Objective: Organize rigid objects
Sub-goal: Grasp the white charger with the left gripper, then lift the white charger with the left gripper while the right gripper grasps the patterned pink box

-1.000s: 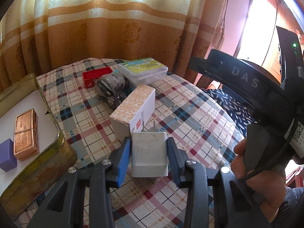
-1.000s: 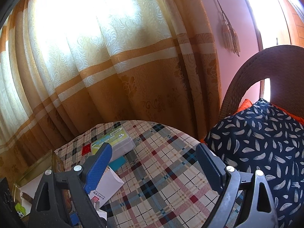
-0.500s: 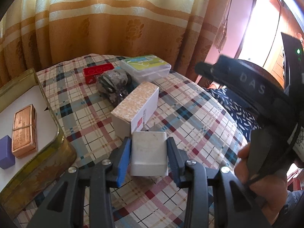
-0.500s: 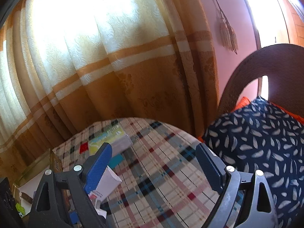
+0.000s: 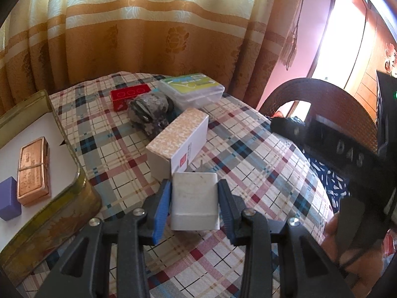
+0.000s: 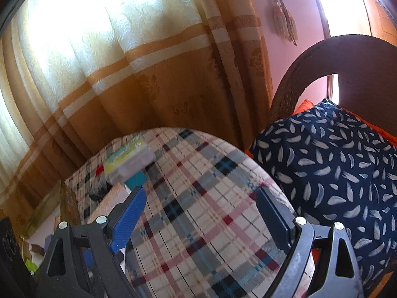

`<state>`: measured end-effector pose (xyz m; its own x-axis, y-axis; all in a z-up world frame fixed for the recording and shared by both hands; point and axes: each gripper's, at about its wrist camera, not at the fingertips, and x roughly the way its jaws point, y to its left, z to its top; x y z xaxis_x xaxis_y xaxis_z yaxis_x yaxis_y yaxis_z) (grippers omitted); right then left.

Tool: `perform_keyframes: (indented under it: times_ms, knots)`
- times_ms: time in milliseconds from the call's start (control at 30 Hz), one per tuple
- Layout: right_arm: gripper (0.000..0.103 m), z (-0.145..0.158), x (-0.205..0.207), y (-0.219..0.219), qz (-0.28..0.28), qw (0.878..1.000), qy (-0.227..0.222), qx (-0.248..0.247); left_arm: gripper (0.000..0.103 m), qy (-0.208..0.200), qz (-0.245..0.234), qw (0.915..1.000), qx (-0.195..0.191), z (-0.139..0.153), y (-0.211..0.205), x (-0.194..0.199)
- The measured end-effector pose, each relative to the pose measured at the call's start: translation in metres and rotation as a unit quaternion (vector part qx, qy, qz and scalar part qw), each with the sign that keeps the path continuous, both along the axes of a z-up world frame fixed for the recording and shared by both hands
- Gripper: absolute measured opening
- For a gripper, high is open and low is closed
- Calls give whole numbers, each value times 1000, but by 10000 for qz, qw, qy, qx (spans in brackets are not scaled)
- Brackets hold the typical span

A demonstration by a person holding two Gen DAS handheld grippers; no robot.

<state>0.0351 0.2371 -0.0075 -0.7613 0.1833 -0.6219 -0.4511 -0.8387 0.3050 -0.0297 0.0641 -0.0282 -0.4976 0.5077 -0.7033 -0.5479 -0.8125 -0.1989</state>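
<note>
The left gripper (image 5: pixel 194 207) is clamped on a pale grey box (image 5: pixel 194 200), blue pads pressed to both its sides, the box sitting low over the checked tablecloth (image 5: pixel 250 164) near the table's front edge. Just behind it, almost touching, lies a white carton with a speckled tan top (image 5: pixel 178 141), and past that a dark mottled bundle (image 5: pixel 150 110). Further back, toward the far edge, there's a red box (image 5: pixel 130 95) and a clear plastic case with a green and yellow label (image 5: pixel 191 89), the two side by side with the bundle in front of them. Over at the left edge sits a gold tin (image 5: pixel 49 221) with a white lining, and inside it a copper-coloured block (image 5: pixel 33 171) with a small purple block (image 5: pixel 10 202) just beside it at the near end. The right gripper (image 6: pixel 201 216) hangs wide open over the cloth on the right side of the table, nothing between its fingers; a hand (image 5: pixel 347 250) grips its handle. The table itself is round, its cloth a plaid of red, blue and grey. Behind it hangs a gold and cream striped curtain (image 5: pixel 148 24), sunlit, with a tassel (image 6: pixel 282 22) on the pink wall. To the right, a wicker chair (image 6: pixel 347 57) carries a navy cushion with white feather prints (image 6: pixel 330 154).
</note>
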Motion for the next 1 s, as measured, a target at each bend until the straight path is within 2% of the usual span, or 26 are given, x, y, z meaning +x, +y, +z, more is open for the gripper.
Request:
perform_keyframes:
  times_ms: [200,400,733,1000]
  knots:
    - [92,1,8,-8,159,9996,-143,203,37,108,48,9999,-7,2,-2,2]
    - [92,0,11,-15,307,9992,-179,174,37,302,65,9995,5,6,-5,5]
    - [92,-4,10,-16,372,9991,-192,67,37,348,259,9990,134,8,-18,2]
    - [92,-2,8,-21,494,9987,-85,64,37,493,230,9981,290,13,-23,6]
